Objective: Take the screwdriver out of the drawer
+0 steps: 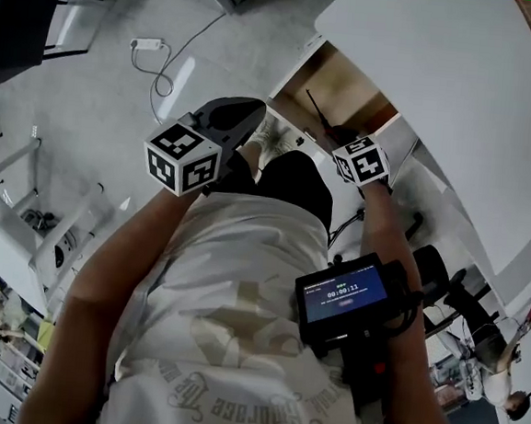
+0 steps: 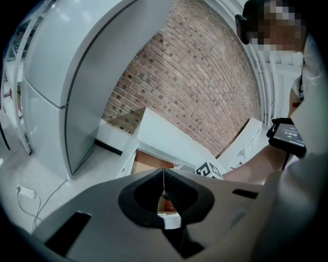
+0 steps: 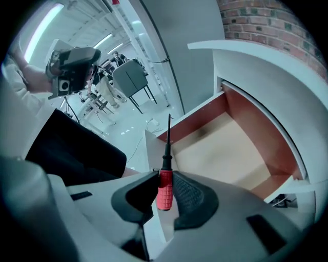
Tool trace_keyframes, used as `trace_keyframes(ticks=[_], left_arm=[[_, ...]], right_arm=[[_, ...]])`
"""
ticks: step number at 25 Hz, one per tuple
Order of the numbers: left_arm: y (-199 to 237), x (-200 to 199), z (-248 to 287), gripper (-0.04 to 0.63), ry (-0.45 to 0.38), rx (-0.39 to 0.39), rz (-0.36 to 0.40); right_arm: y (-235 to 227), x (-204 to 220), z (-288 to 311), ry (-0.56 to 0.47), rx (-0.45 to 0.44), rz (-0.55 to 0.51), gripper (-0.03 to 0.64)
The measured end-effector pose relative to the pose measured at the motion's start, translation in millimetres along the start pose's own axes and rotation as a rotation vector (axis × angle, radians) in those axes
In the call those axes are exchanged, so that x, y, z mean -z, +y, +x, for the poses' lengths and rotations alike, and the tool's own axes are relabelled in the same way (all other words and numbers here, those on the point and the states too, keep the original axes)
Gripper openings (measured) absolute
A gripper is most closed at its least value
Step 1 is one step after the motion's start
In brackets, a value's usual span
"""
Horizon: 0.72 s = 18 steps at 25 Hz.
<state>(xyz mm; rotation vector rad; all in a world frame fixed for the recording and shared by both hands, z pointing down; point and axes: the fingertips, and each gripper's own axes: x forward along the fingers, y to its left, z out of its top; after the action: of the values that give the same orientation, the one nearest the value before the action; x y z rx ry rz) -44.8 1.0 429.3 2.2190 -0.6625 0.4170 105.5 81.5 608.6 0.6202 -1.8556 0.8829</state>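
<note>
Clamped on the red handle of the screwdriver (image 3: 164, 190), the jaws of your right gripper (image 3: 165, 176) press its ribbed grip from both sides. The dark shaft runs straight out ahead of them. Its tip shows across the left wall of the open drawer (image 3: 225, 148), whose pale floor lies bare to the right of it. Whether the tip is clear of the drawer's rim I cannot tell. You hold this gripper pointing steeply down over the near edge of the drawer. Behind it your right forearm (image 1: 388, 231) comes in from the near right, with a small lit screen (image 1: 343, 292) strapped on it closer to your body.

Your left gripper (image 2: 164, 175) has its jaws pressed together, seam to seam, with nothing between them. It tips only gently downward, facing the drawer and the brick wall (image 2: 195, 77) far behind it. It stands to the left of the right gripper, near it but apart. Your left forearm (image 1: 118, 258) reaches out from the near left, bare, with the elbow set out to the side.

You hold both grippers out in front of your body above the pale floor (image 1: 100, 100). The drawer juts out from under the white tabletop (image 1: 443, 83) at the far right.
</note>
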Motion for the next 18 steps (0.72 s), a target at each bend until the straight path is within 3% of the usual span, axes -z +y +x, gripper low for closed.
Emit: trace_keyframes(ticks=[18], left_arm=[[-46, -33, -5, 0.023, 0.047, 0.108, 0.159]], right_arm=[[40, -24, -85, -0.247, 0.075, 0.069, 0.097]])
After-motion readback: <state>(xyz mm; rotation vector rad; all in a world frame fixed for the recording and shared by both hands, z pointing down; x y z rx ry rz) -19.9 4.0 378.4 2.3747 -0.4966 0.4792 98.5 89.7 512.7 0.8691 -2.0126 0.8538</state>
